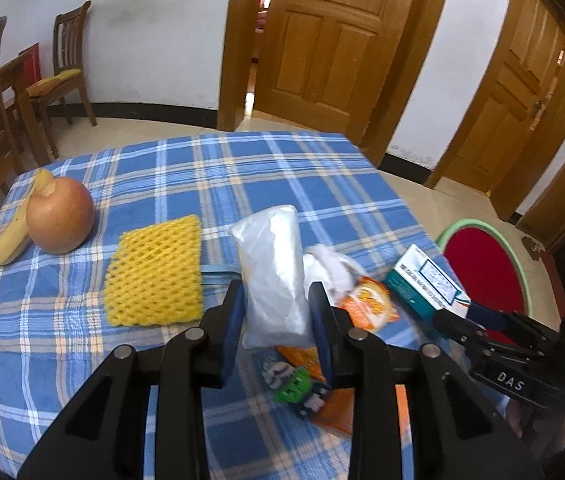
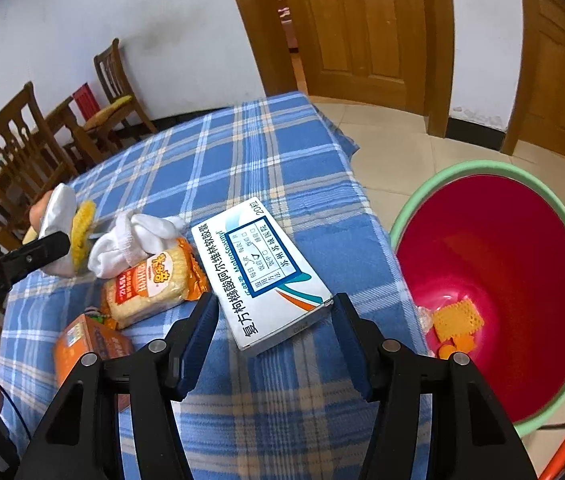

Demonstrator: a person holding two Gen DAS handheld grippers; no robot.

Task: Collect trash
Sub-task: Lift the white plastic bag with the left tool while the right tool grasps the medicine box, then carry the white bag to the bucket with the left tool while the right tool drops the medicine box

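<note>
My left gripper [image 1: 276,320] is shut on a silvery white plastic bag [image 1: 272,276], which sticks up between the pads, lifted a little off the blue plaid table [image 1: 242,168]. In the right wrist view the same bag [image 2: 58,204] shows at the far left. My right gripper [image 2: 272,320] is shut on the near end of a white and teal medicine box [image 2: 266,276], both pads against its sides, close to the table's right edge. A red bin with a green rim [image 2: 482,168] stands on the floor just right of the table.
A yellow foam net [image 1: 154,272], an apple [image 1: 60,220] and a banana [image 1: 10,236] lie at the left. A white sock [image 2: 130,240], an orange snack packet [image 2: 154,280] and an orange carton [image 2: 82,340] lie between the grippers. The bin holds some yellow and orange scraps. Wooden chairs [image 2: 14,152] stand behind.
</note>
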